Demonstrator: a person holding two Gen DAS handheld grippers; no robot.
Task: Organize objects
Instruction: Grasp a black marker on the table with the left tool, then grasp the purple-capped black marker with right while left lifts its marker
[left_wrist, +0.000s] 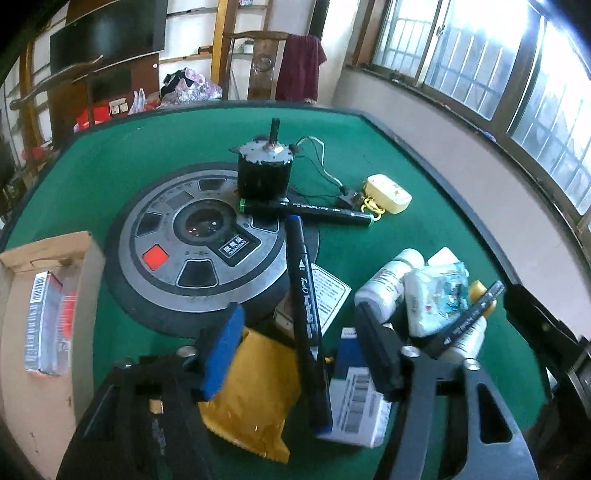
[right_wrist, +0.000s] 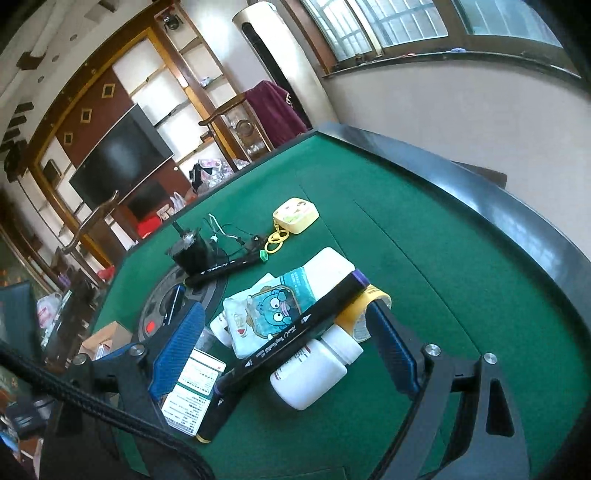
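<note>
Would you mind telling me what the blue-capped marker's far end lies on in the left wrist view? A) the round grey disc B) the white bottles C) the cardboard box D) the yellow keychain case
A: the blue-capped marker has its far tip resting over the rim of the round grey disc.

the left gripper (left_wrist: 299, 343) hovers low over the green table (left_wrist: 110, 177), its blue-padded fingers (left_wrist: 221, 350) spread wide apart and closed on nothing. the right gripper (right_wrist: 284, 339) also hangs just above that table, tilted, with its blue pads (right_wrist: 177, 350) wide apart, gripping nothing.
</note>
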